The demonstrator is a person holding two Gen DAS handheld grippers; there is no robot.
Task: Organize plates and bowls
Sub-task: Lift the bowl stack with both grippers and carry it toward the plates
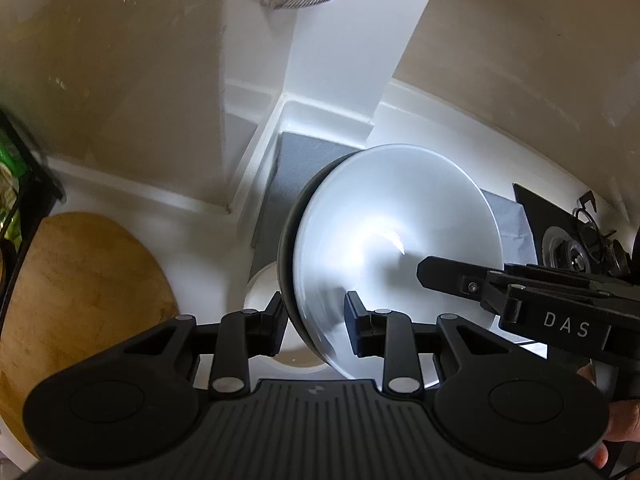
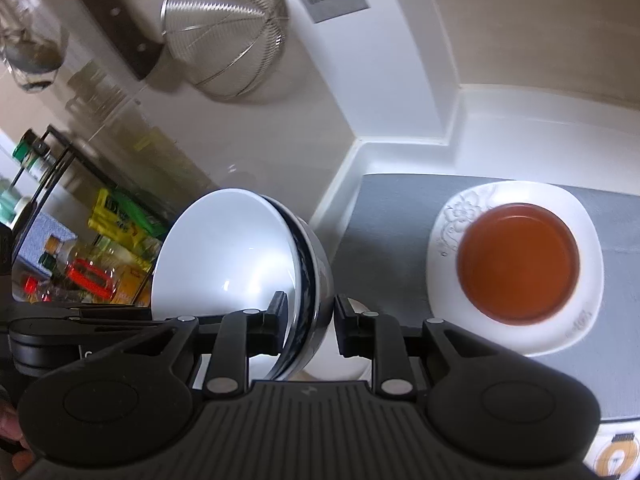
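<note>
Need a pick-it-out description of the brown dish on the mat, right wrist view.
Start at the grey mat on the white counter, in the wall corner. On it sits a squarish white plate with a floral pattern at its rim. The brown dish rests on that plate: round, the only brown piece, unlike the white bowl.

Both views are bright but soft, with strong fisheye bending and black vignette at the corners. In the left wrist view the white bowl [image 1: 394, 248] is smeared by motion blur and carries a hot glare patch near its centre; the wooden board [image 1: 80, 304] is blurred too. In the right wrist view the bowl's inside [image 2: 228, 256] shows a small highlight, the white plate [image 2: 516, 264] is slightly overexposed, and the wire strainer [image 2: 226, 36] casts a soft shadow on the wall.
</note>
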